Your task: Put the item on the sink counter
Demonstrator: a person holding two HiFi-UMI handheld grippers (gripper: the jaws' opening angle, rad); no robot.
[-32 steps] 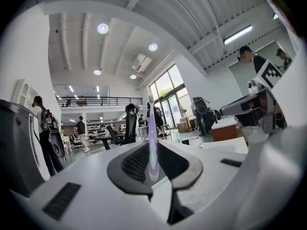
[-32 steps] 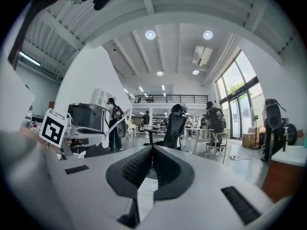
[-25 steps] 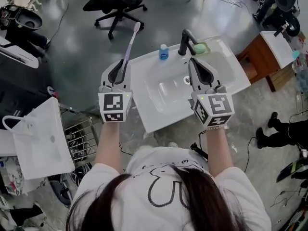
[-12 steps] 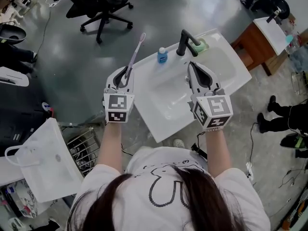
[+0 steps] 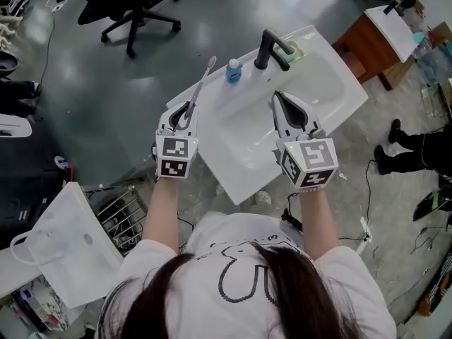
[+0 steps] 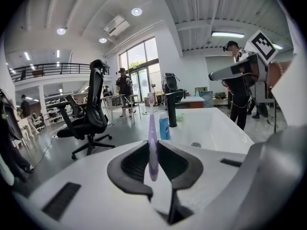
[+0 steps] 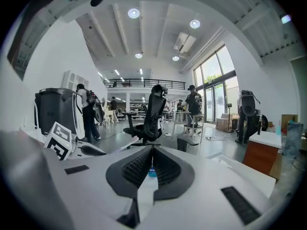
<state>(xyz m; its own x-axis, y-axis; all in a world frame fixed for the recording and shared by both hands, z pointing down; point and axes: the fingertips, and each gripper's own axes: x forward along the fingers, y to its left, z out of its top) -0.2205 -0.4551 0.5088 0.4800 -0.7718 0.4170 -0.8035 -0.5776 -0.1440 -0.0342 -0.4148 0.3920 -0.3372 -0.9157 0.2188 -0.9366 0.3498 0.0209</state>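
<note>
Head view: left gripper [image 5: 185, 110] jaws on toothbrush [image 5: 200, 85], nearer sink [image 5: 212, 154]; right gripper [image 5: 277, 99] jaws together.

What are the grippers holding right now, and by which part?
The left gripper clamps a purple toothbrush near the bottom end of its handle, with the head pointing away. The right gripper is shut and holds nothing.

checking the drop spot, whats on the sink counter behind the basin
A blue bottle, black faucet and a green item. The faucet covers part of that item.
</note>
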